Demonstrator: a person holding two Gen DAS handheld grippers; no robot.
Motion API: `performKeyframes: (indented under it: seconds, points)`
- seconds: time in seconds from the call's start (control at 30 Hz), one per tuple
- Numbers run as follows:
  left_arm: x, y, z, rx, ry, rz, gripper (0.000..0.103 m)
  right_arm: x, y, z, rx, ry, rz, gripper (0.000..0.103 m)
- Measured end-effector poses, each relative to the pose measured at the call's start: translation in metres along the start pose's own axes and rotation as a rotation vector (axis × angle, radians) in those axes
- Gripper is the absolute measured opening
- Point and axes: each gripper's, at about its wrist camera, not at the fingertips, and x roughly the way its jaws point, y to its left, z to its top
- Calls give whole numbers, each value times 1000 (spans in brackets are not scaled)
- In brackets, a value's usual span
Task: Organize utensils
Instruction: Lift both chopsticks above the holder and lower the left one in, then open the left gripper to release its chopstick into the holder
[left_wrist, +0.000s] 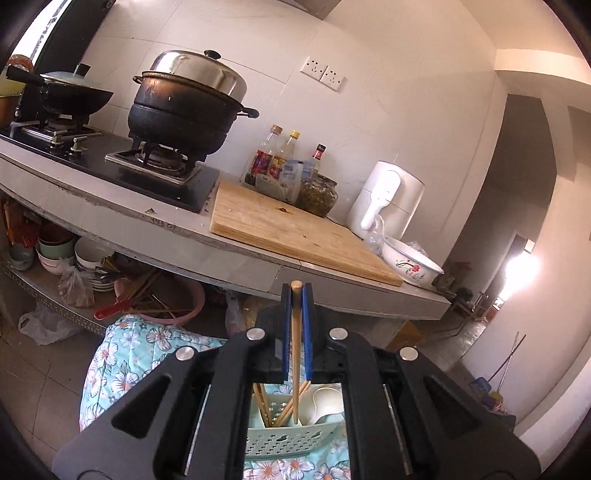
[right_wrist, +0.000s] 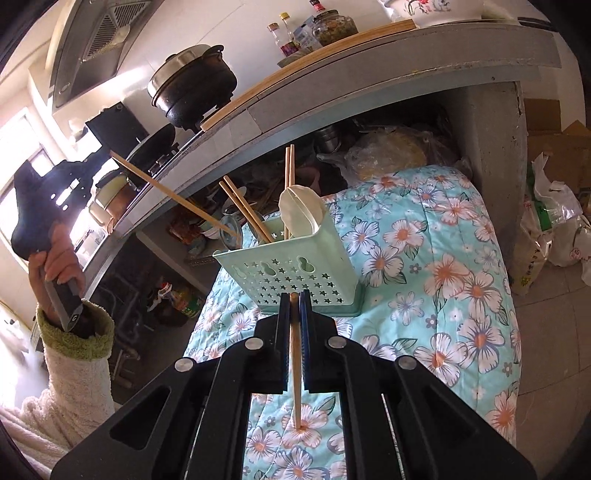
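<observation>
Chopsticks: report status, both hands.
Left gripper shut on chopstick, above caddy. Right gripper shut on second chopstick, short of caddy. Nothing in the way.

The left gripper (left_wrist: 296, 291) is raised and clamped on a chopstick (left_wrist: 296, 354), gripped by a hand (right_wrist: 55, 254) in a fuzzy cream sleeve (right_wrist: 70, 369). The right gripper (right_wrist: 294, 297) tilts downward, its fingers (right_wrist: 283, 332) pinching another chopstick (right_wrist: 295, 373).
</observation>
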Motion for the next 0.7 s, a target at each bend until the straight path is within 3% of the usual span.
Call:
performKeyframes:
  seconds: [0.37, 0.7]
  points:
    - [51, 12, -29, 56, 64, 101, 5, 3, -4, -2, 4, 11, -6, 5]
    - [93, 5, -58, 124, 215, 142, 5, 7, -4, -3, 10, 21, -3, 5]
